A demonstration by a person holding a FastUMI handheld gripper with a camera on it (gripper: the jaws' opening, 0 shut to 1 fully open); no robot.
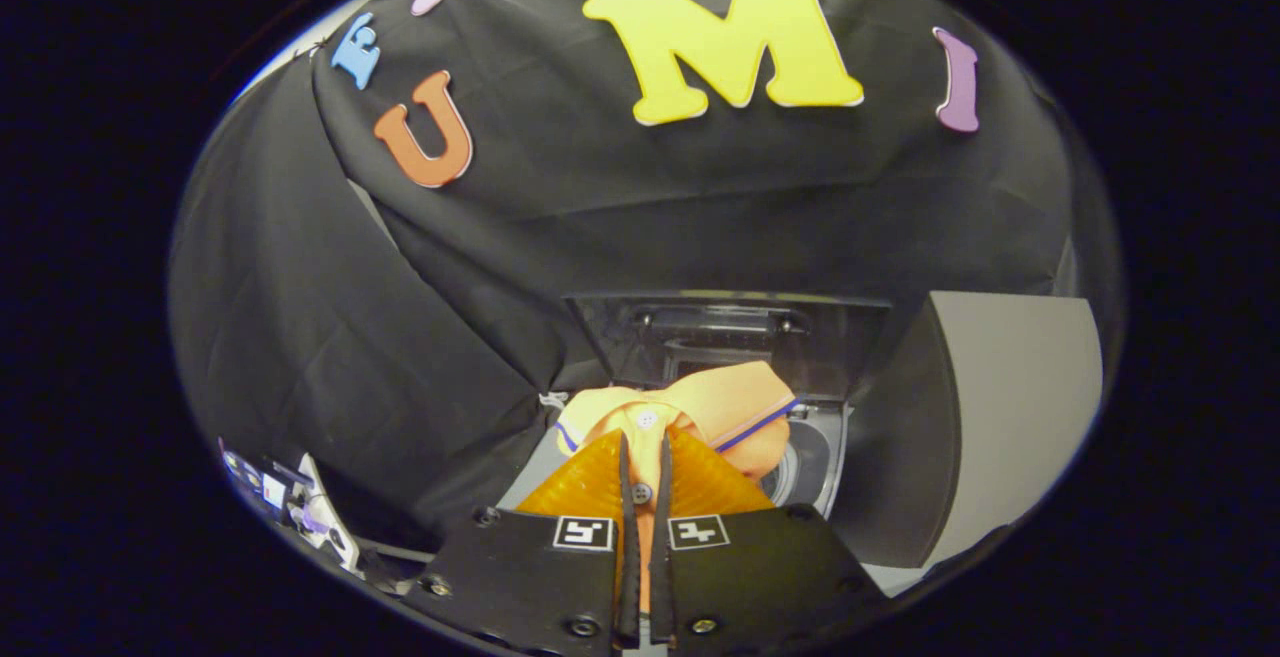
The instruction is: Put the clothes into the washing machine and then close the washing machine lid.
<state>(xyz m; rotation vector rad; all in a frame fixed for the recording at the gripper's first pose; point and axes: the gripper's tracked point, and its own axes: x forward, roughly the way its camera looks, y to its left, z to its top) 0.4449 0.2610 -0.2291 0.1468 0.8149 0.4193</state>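
Above the open washer (812, 457), the gripper (645, 457) holds an orange shirt (715, 407), both fingers pressed together on the cloth; the shirt bunches just ahead of the fingers, over the drum, before the raised lid (730, 337)

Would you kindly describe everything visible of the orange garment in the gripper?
The orange garment looks like soft knit fabric with a collar trimmed in dark blue stripes and a buttoned placket. It is bunched, pinched between the near-closed fingers of the gripper, and hangs above the open washing machine, in front of its raised lid.
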